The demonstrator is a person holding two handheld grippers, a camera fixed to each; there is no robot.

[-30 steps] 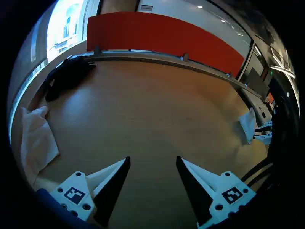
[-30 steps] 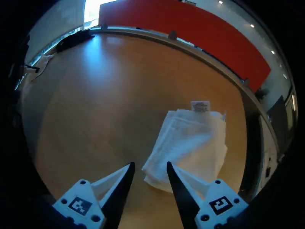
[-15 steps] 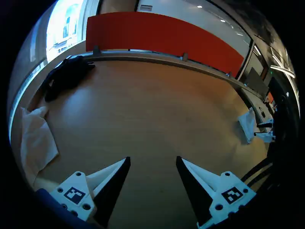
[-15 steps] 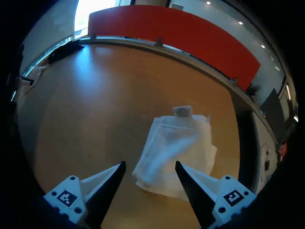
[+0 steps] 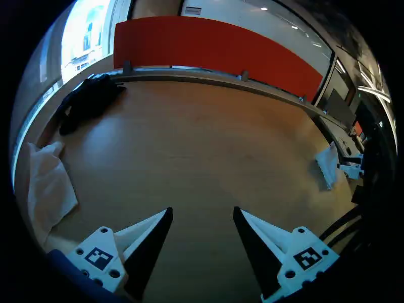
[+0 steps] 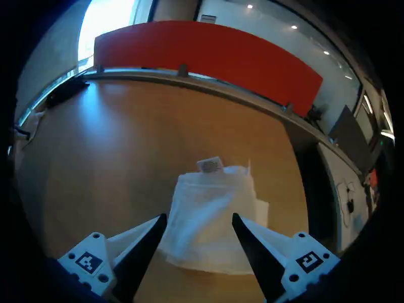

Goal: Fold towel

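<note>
Wooden desk (image 6: 111, 151), red panel (image 6: 212, 48) behind. Folded white towel (image 6: 217, 202) flat on desk straight ahead of right gripper (image 6: 198, 215), long axis pointing away, near end showing between its released jaws, ungripped. Left gripper (image 5: 202, 208) farther off, jaws released, empty.

wide bare tabletop (image 5: 202, 146); towel (image 6: 212, 217) ahead

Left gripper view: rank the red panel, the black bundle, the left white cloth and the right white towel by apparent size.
Largest: red panel.
Next: black bundle and left cloth look about alike, so unranked.
Smallest: right towel, though it lies farther off, near the fisheye edge.
</note>
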